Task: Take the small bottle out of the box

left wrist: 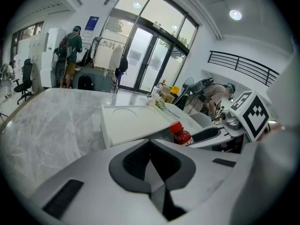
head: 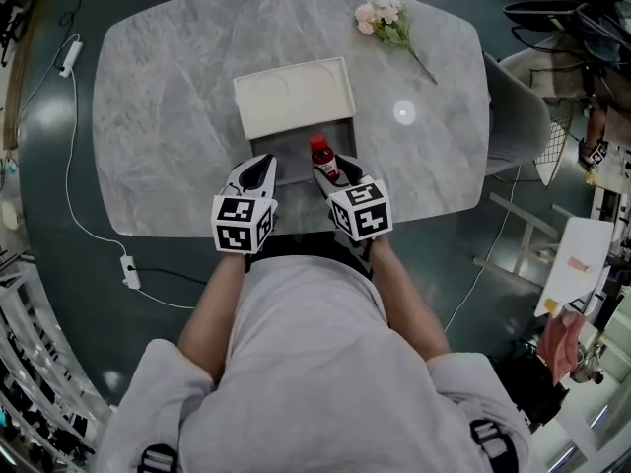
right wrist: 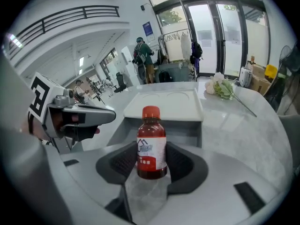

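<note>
My right tongs (right wrist: pixel 150 168) grip the small red bottle (right wrist: pixel 151 146); my left tongs (left wrist: pixel 151 159) are closed and empty. I should lift it straight up, clear of the box (right wrist: pixel 185 131) wall.

The small bottle (right wrist: pixel 151 142) at frame centre carries a white label (right wrist: pixel 146 153): blue peaked logo, red print, characters unreadable. Blue wall sign (right wrist: pixel 147 28), upper centre: illegible.

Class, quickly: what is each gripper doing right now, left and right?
Left gripper: closed, holding nothing.
Right gripper: closed on the small bottle.
</note>
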### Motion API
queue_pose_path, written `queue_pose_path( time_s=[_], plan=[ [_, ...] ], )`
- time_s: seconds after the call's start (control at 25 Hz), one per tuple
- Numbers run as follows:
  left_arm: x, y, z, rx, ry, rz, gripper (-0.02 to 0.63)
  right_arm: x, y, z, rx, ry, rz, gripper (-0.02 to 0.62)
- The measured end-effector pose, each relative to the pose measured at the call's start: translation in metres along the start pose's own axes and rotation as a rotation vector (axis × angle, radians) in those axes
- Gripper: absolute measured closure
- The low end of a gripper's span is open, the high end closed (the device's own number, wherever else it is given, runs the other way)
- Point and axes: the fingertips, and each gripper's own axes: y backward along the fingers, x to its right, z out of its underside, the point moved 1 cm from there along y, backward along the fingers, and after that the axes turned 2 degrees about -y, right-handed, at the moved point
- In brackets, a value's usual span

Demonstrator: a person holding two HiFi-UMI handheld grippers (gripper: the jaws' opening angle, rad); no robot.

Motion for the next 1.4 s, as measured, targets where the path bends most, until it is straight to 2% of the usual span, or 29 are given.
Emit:
queue_pose_path(
  time_s=[0.32, 0.68, 0.88, 1.12, 1.4],
  plan=[
    [0.024, 0.0, -0.011, 0.042, -0.018, -0.032, 0.583, 0.002, 0.028, -0.012, 0.148, 0.001, -0.023, 0.391],
    [0.053, 0.017, -0.021, 0.112, -0.034, -0.046, 0.583, -0.007, 0.068, -0.025, 0.309, 0.089, -0.003, 0.391],
    [0.069, 0.035, -0.031, 0.168, -0.063, -0.058, 0.583, -0.017, 0.093, -0.032, 0.403, 0.137, -0.008, 0.39],
    [0.08, 0.06, -0.051, 0.25, -0.081, -0.08, 0.583, -0.026, 0.124, -0.05, 0.542, 0.097, -0.066, 0.39],
    [0.091, 0.096, -0.077, 0.359, -0.099, -0.109, 0.583, -0.039, 0.166, -0.079, 0.699, 0.105, -0.101, 0.391]
  ],
)
